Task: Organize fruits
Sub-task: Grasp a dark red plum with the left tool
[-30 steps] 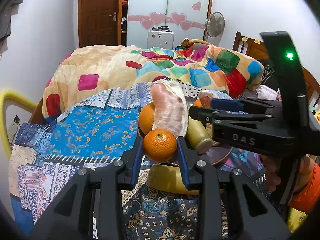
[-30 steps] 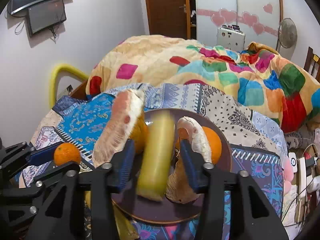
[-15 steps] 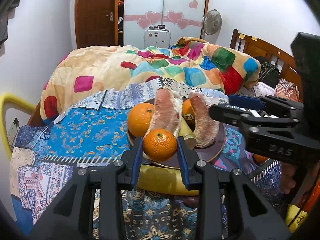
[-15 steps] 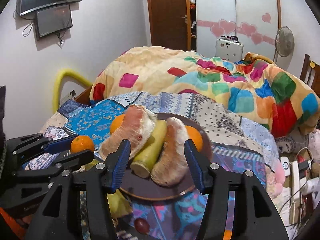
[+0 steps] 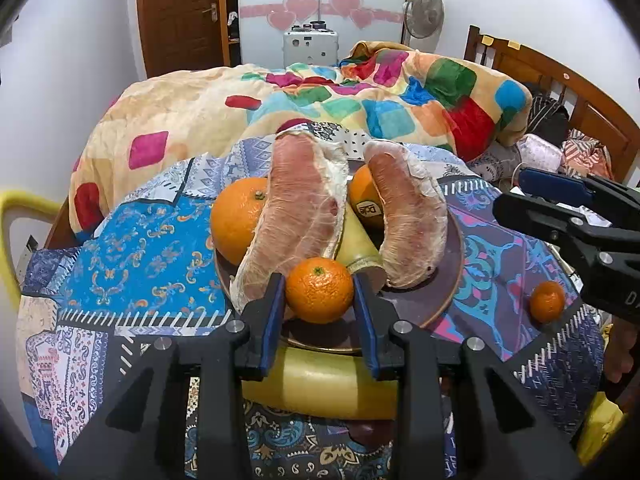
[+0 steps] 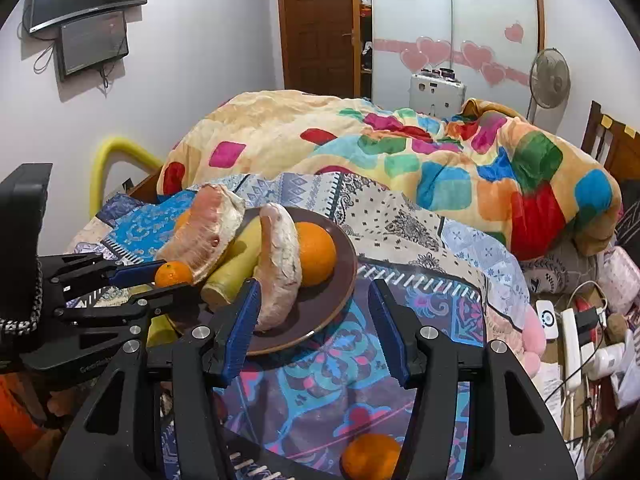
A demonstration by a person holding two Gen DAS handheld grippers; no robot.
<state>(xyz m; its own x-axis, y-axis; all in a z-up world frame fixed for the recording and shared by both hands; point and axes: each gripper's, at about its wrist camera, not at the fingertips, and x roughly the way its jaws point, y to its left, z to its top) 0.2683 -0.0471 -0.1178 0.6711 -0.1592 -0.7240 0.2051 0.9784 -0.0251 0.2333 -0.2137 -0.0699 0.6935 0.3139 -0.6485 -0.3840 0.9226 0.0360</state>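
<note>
My left tongs (image 5: pixel 319 294) hold a small tangerine (image 5: pixel 319 294) between the blue pads, pinched at its widest part, over the near rim of the brown plate (image 5: pixel 448 300). I judge it light and firm but thin-skinned, so a gentle squeeze across the middle is the place to hold; a harder pinch could split it. On the plate, from its left side across, lie a big orange (image 5: pixel 234 224), a peeled pomelo wedge (image 5: pixel 298 216), a banana (image 5: pixel 356 248), a second wedge (image 5: pixel 408 216) and a stickered orange (image 5: pixel 366 204) behind. The wedges look soft and membrane-thin, likely to tear. Right of the plate a second tangerine (image 5: pixel 547 301) sits on the patterned cloth (image 5: pixel 132 240). My right tongs (image 6: pixel 316 330) stand wide apart and hold nothing, over the cloth just right of the plate.

The left view alone shows a yellow fruit (image 5: pixel 320 380) under the plate's near edge and the sticker. The right view alone shows the loose tangerine (image 6: pixel 370 456) lying just below my open tongs, and how far the left tongs (image 6: pixel 168 276) reach over the plate's left rim.
</note>
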